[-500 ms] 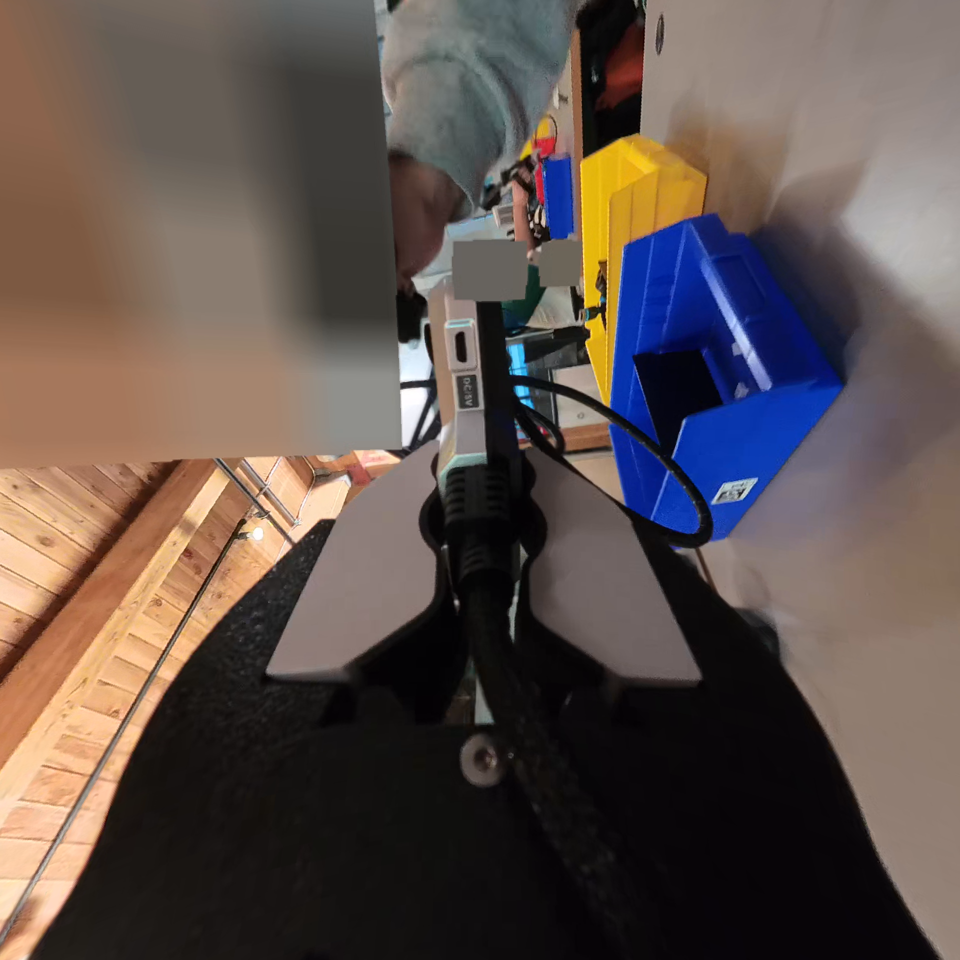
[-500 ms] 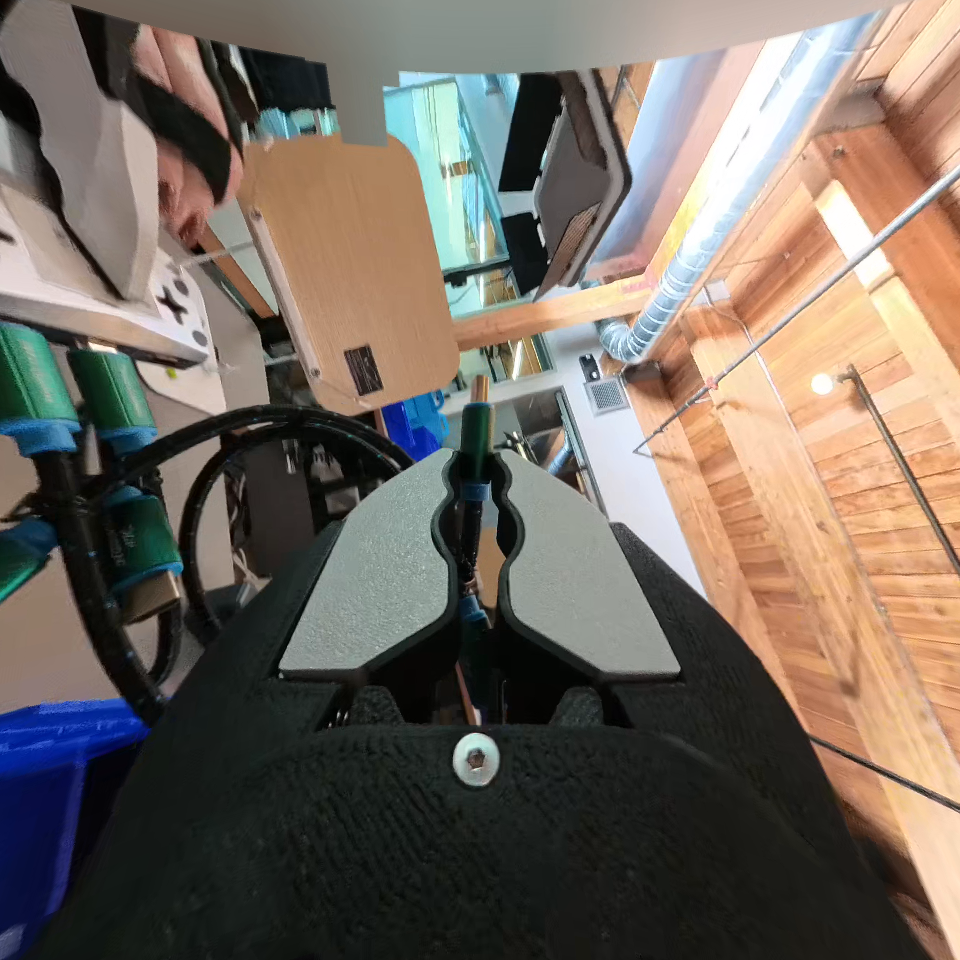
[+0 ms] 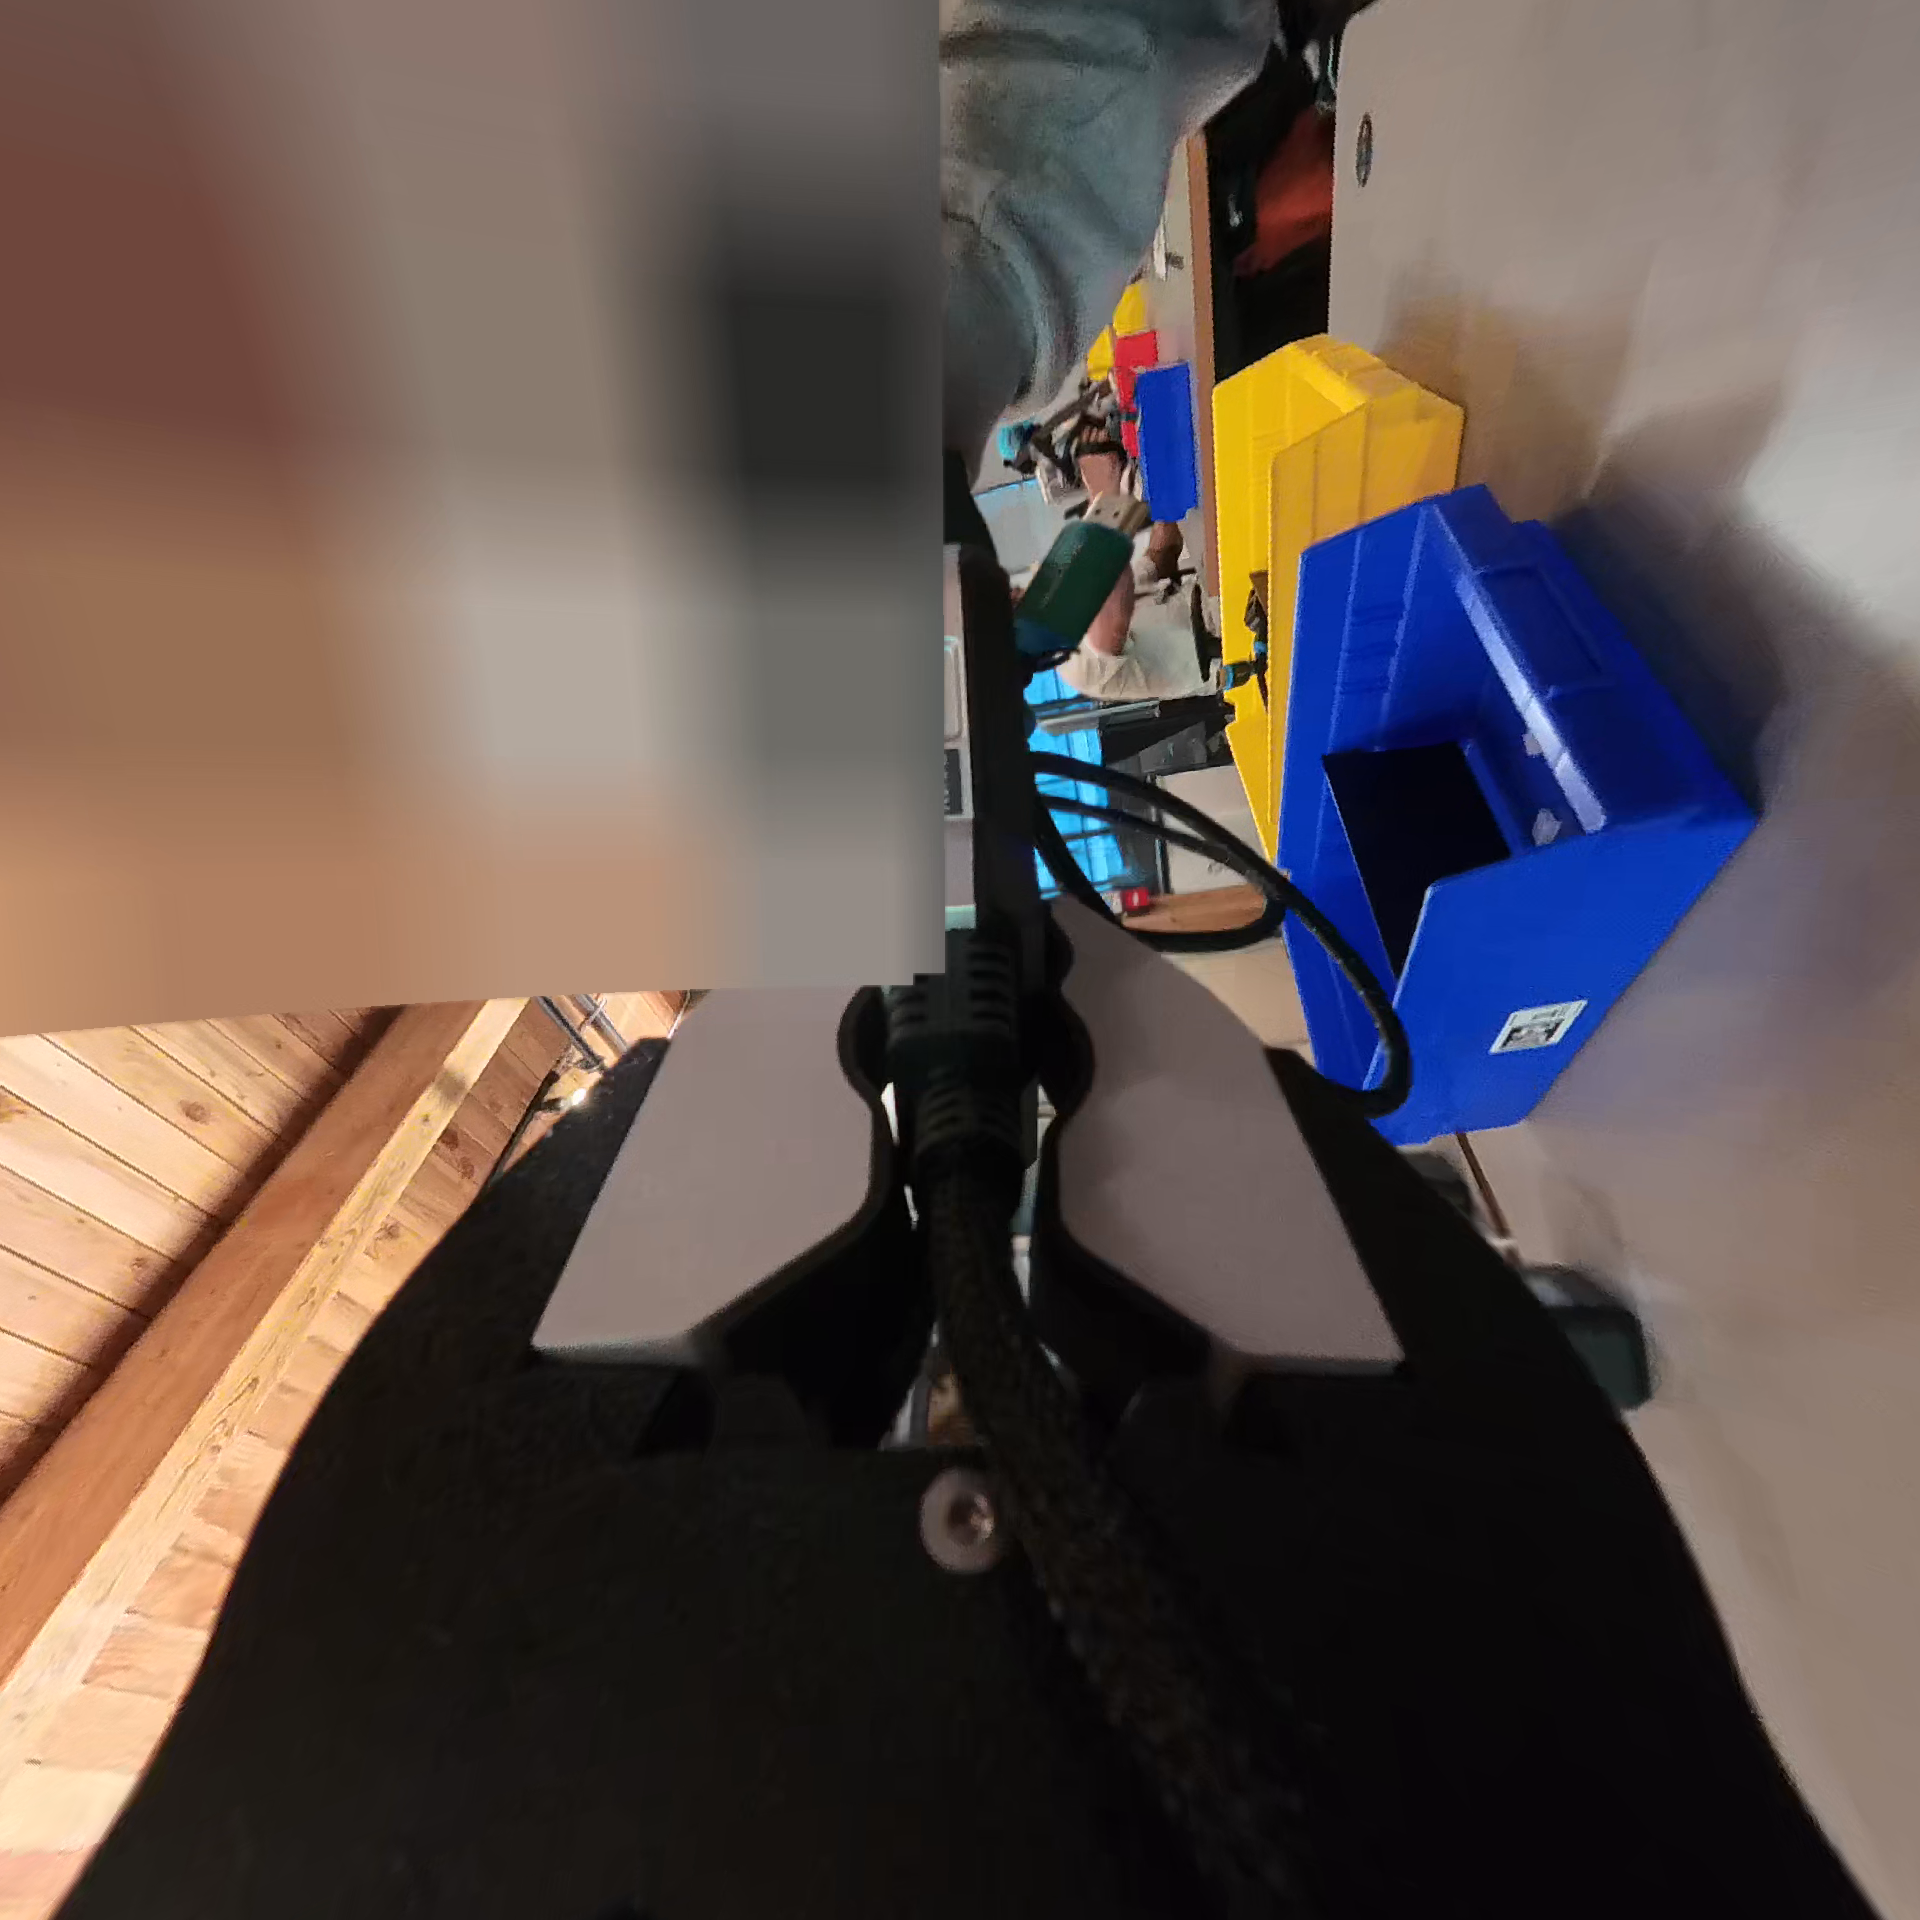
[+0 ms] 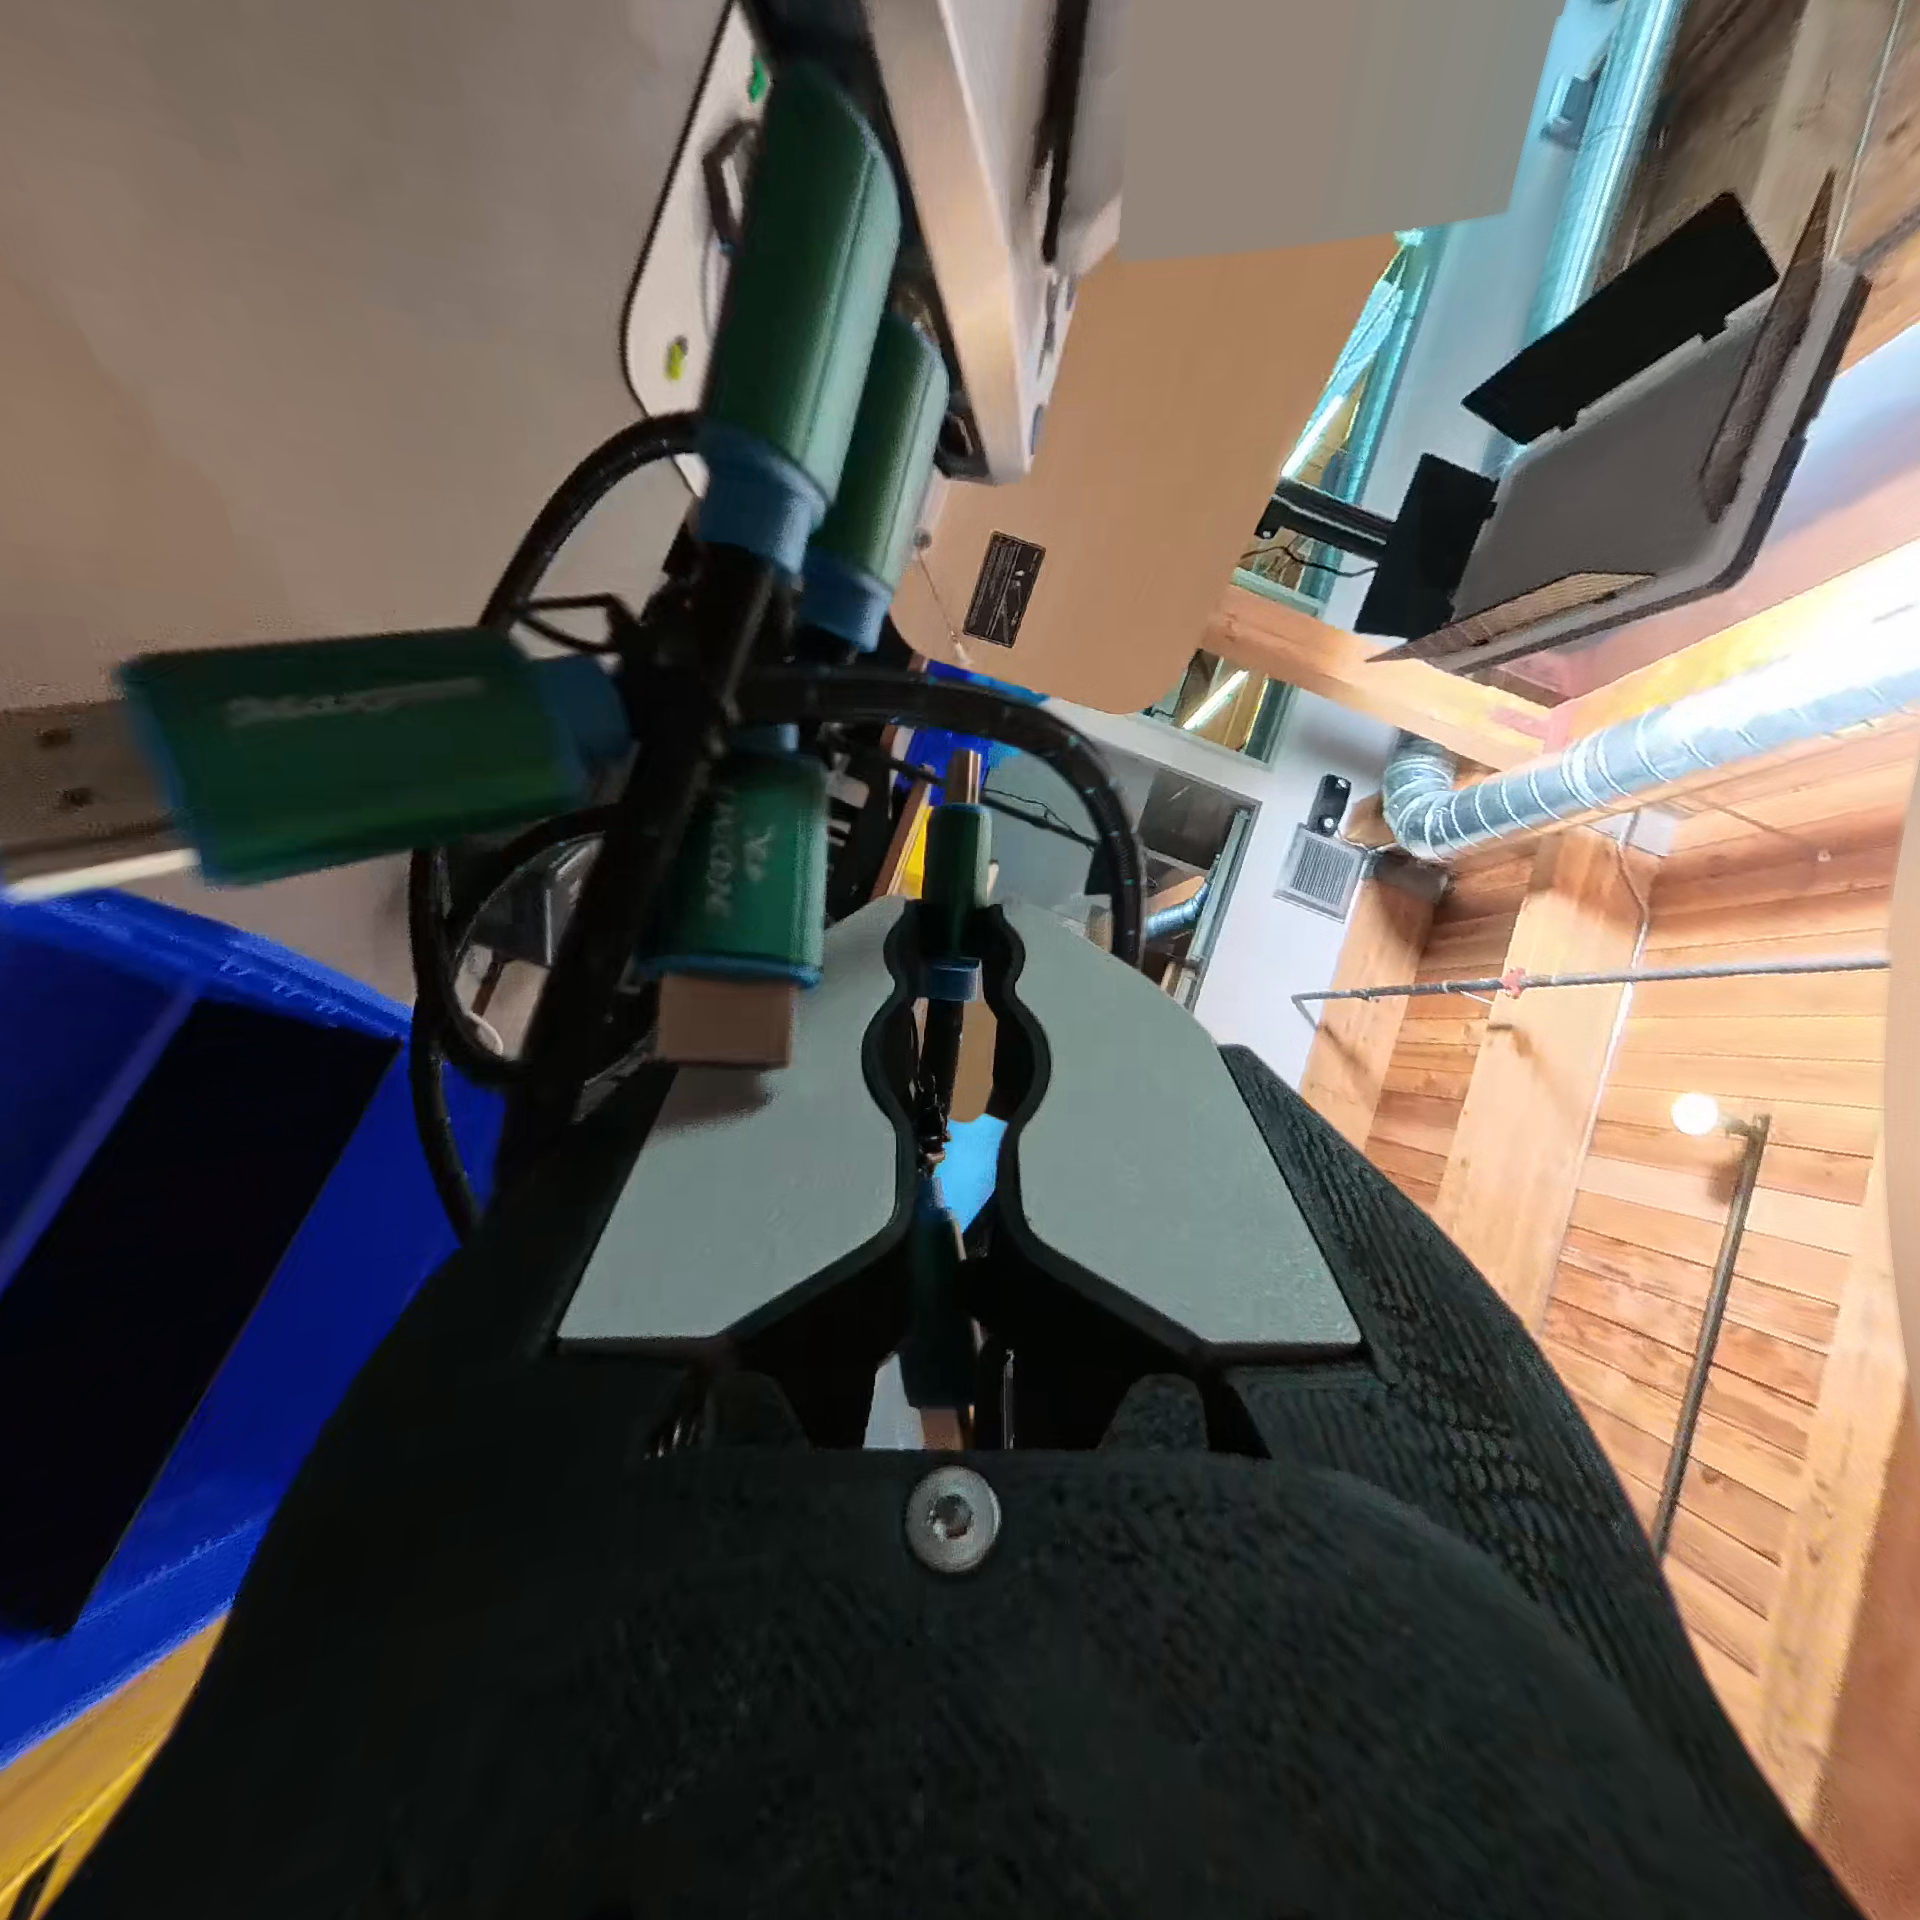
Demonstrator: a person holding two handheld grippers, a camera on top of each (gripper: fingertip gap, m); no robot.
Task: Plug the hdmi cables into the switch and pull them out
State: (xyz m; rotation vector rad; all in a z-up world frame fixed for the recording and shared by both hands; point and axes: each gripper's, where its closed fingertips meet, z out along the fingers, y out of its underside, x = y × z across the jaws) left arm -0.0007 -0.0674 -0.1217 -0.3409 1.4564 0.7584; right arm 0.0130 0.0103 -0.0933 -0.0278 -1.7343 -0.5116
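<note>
Item 1: your left hand-held gripper (image 3: 971,1023) is clamped on a black braided cable (image 3: 971,1247) at its ribbed strain relief; the cable's long axis runs 6 to 12 o'clock along the fingers. A blue bin (image 3: 1507,831) lies at 2 o'clock on the pale counter (image 3: 1714,260).

Item 2: your right hand-held gripper (image 4: 954,935) is closed on a slim green plug (image 4: 958,847), tip toward 12 o'clock. A bundle of green cable plugs (image 4: 738,873) hangs just beside it at 10 o'clock.

Black textured gripper body (image 4: 935,1714), grey-faced fingers (image 4: 1143,1143), one silver screw (image 4: 951,1519).
</note>
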